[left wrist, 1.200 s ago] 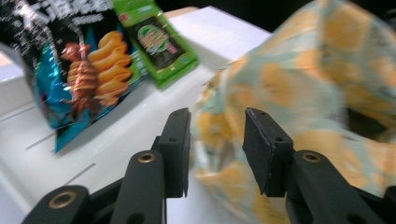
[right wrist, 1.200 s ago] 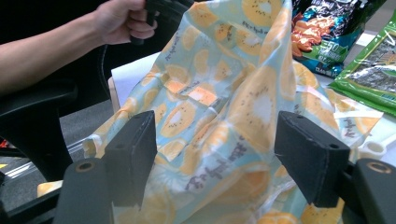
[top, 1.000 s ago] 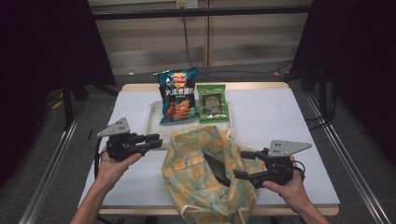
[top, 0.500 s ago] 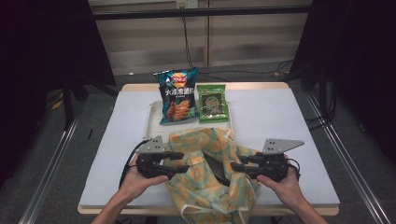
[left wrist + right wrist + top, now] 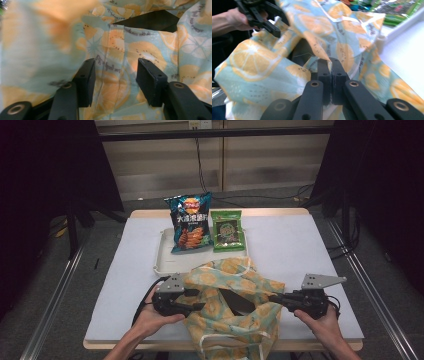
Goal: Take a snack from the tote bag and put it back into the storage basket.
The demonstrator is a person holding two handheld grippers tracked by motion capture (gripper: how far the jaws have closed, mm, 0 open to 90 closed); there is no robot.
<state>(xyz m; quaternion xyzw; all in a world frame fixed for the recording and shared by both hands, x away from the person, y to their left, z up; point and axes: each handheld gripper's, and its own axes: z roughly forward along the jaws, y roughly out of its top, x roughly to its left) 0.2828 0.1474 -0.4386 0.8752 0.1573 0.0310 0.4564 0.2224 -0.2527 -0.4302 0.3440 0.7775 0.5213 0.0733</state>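
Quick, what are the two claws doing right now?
Left claw: open, bag cloth between its jaws, not pinched.
Right claw: shut on the bag's edge.

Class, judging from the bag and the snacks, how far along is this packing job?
Done: the right gripper has closed on the rim of the orange-patterned fabric bag. In hand: the left gripper, open, frames the opposite side. Left: the blue crisp packet and green snack packet lie unpacked on the white tray.

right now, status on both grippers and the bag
Right gripper just closed, pinching the bag rim. Left gripper open, jaws straddling cloth, no grip. Bag mouth gaping. Nothing in the way.
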